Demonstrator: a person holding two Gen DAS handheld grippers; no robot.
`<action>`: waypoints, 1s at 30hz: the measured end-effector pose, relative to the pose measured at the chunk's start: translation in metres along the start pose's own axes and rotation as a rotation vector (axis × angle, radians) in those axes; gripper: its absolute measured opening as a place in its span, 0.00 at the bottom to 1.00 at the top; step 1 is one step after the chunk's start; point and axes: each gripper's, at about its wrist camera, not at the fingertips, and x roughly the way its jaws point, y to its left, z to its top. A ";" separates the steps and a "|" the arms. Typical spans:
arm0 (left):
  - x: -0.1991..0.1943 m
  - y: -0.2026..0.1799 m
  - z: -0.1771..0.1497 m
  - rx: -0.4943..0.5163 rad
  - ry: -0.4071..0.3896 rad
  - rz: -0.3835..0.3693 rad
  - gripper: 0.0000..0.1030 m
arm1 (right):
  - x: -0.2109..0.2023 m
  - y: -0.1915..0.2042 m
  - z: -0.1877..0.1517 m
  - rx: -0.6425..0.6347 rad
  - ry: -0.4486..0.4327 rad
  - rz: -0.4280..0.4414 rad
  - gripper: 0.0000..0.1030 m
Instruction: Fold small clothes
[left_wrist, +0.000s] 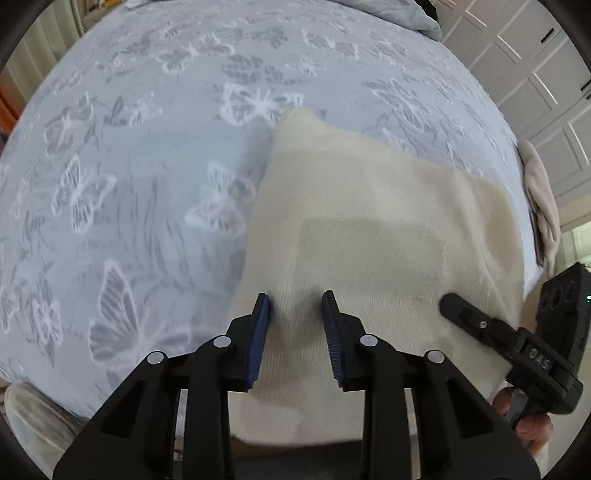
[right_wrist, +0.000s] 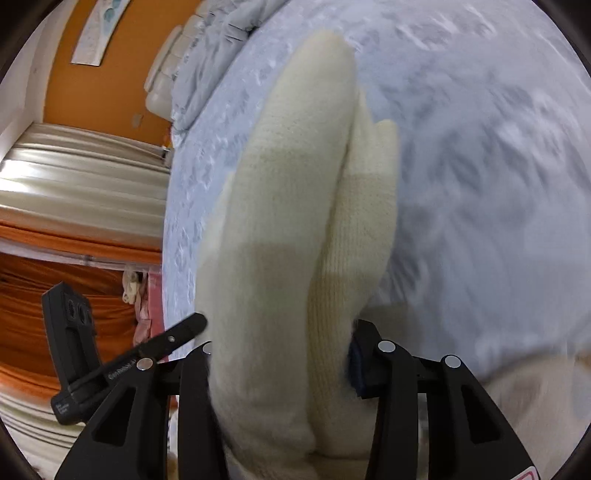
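Observation:
A cream knit garment (left_wrist: 369, 229) lies on the pale blue butterfly-print bedsheet (left_wrist: 129, 184), its near edge raised toward me. My left gripper (left_wrist: 295, 314) has its blue pads (left_wrist: 260, 325) against a bunch of that near edge, which fills the gap between them. In the right wrist view the same cream knit (right_wrist: 288, 192) rises in two thick folds out of my right gripper (right_wrist: 284, 343), whose jaws press on it from both sides. The right gripper's finger (left_wrist: 458, 306) also shows beside the cloth's right edge, with a person's hand (left_wrist: 524, 417) behind it. The left gripper's finger (right_wrist: 184, 328) shows at the left.
A beige pile of clothes (left_wrist: 543, 206) sits at the bed's right edge, near white panelled cupboard doors (left_wrist: 535, 74). A crumpled duvet (right_wrist: 221, 48) lies at the head of the bed. Pink and cream clothes (right_wrist: 140, 295) sit at the bed's far side by orange curtains (right_wrist: 55, 295).

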 end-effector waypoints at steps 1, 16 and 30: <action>0.002 0.002 -0.003 -0.002 -0.004 -0.009 0.34 | 0.002 -0.007 0.002 0.037 0.002 0.001 0.40; 0.036 0.030 0.014 -0.219 0.037 -0.242 0.78 | -0.016 0.046 0.042 -0.224 -0.053 -0.041 0.38; 0.067 -0.005 0.016 -0.217 0.077 -0.222 0.72 | 0.018 -0.014 0.070 -0.010 0.059 -0.076 0.46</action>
